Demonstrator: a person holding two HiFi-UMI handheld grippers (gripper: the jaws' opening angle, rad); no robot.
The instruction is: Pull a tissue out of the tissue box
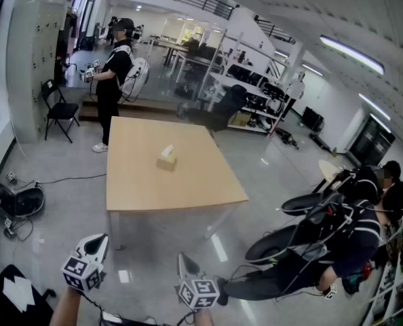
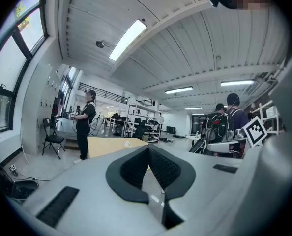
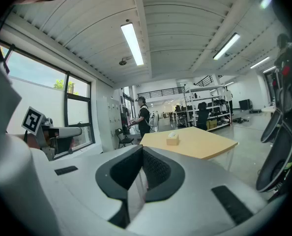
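Observation:
A small tan tissue box [image 1: 166, 157] with a white tissue sticking out of its top stands near the middle of a light wooden table [image 1: 188, 189]. Both grippers hang well short of the table's near edge, over the grey floor. My left gripper [image 1: 100, 240] sits at the bottom left and my right gripper [image 1: 182, 258] at the bottom centre; both point toward the table. In the right gripper view the tissue box [image 3: 172, 138] lies far ahead on the table [image 3: 205, 146], beyond the shut jaws of my right gripper [image 3: 142, 149]. My left gripper [image 2: 148, 147] also has its jaws together, with nothing between them.
A person in black [image 1: 114, 73] stands beyond the table's far left corner, near a folding chair [image 1: 58, 107]. People with backpacks [image 1: 354, 233] sit at the right. Shelving [image 1: 256, 94] lines the back. A bag and cables [image 1: 15, 202] lie on the floor at the left.

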